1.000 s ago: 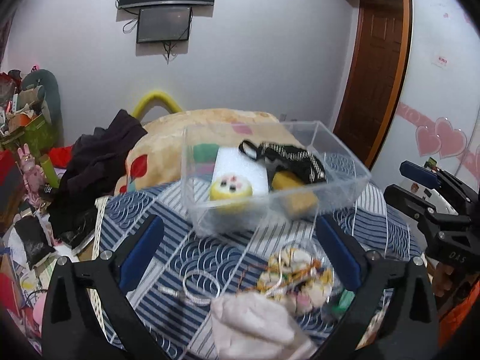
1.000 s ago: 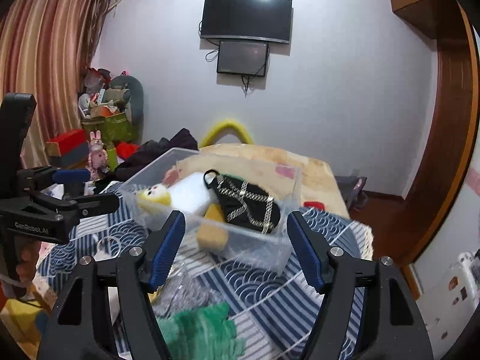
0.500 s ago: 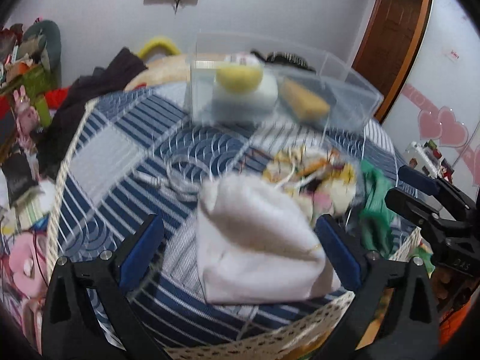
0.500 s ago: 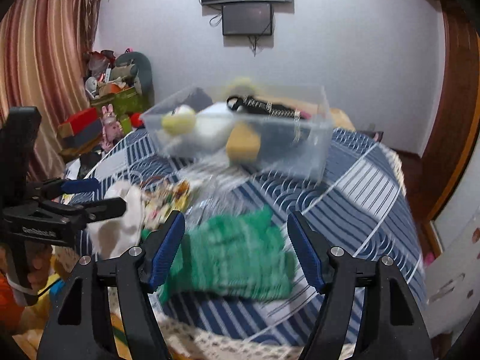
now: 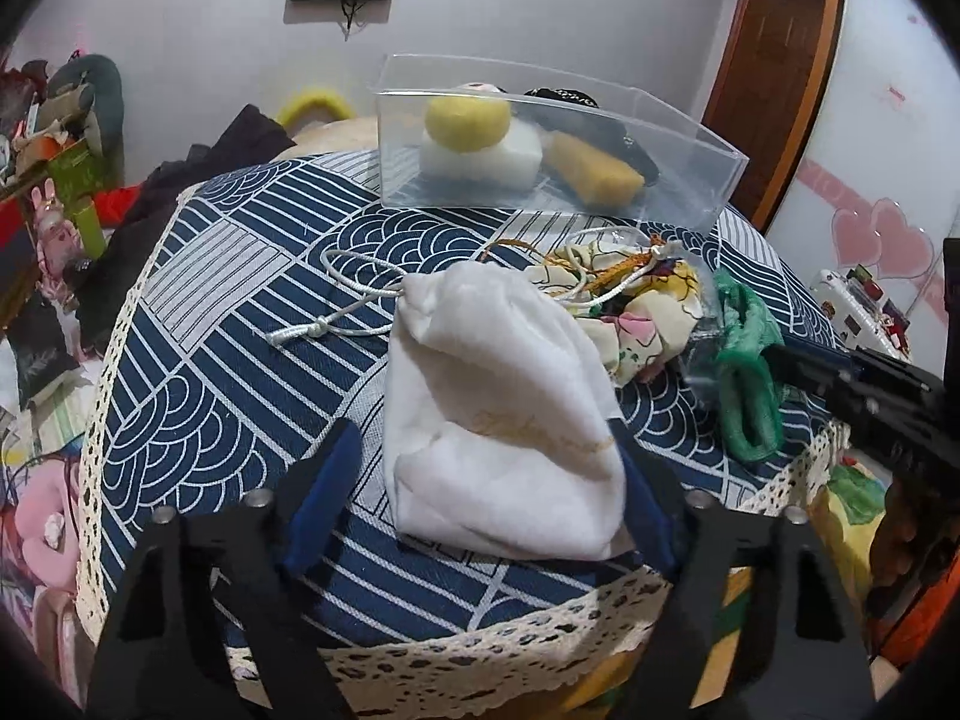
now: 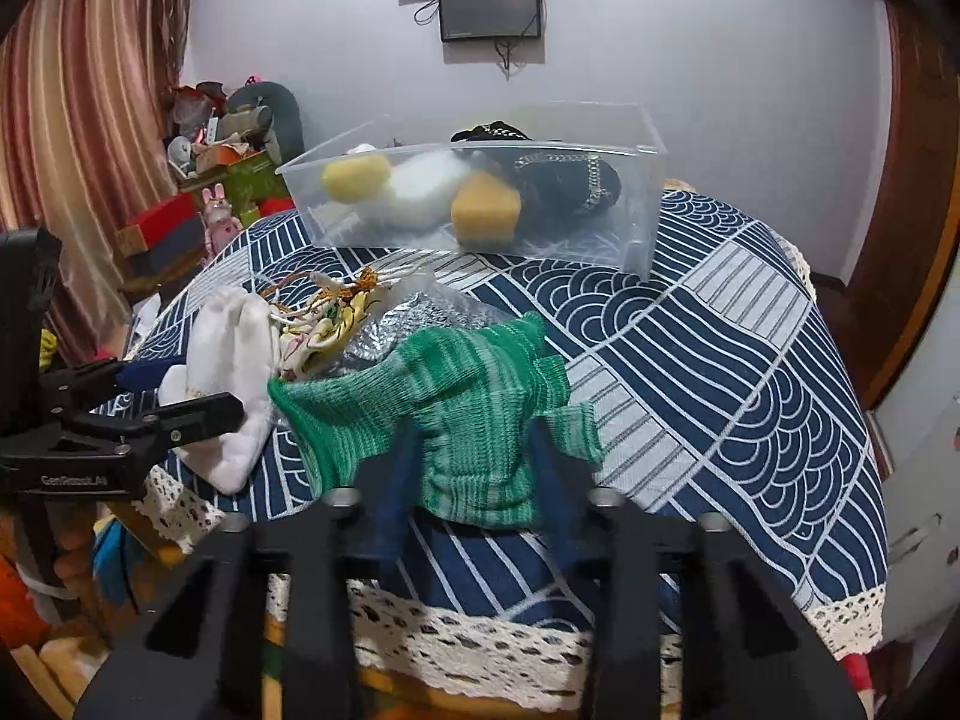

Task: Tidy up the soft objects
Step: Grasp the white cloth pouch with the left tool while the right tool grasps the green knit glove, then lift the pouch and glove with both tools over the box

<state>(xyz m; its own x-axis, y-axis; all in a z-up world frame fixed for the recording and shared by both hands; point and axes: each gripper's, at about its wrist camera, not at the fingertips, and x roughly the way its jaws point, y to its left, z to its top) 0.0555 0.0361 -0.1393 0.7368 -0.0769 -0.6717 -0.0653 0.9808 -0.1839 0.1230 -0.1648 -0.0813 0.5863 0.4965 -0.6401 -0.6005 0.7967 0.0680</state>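
Observation:
A white drawstring pouch lies on the blue patterned tablecloth near the front edge. My left gripper has its jaws around the pouch's near end, narrowed but not pressed flat. A green knitted garment lies to the right. My right gripper has its blurred jaws closing around the garment's near hem. A clear plastic box at the back holds a yellow round toy, a white sponge, a yellow sponge and a black chain bag.
A floral cloth bundle with cords and a silvery plastic bag lie between the pouch and the garment. The lace table edge is close below both grippers. Clutter is piled at the left wall.
Both grippers dropped and moved in to the table's front edge. The left jaws narrowed around the white pouch, the right jaws around the green garment.

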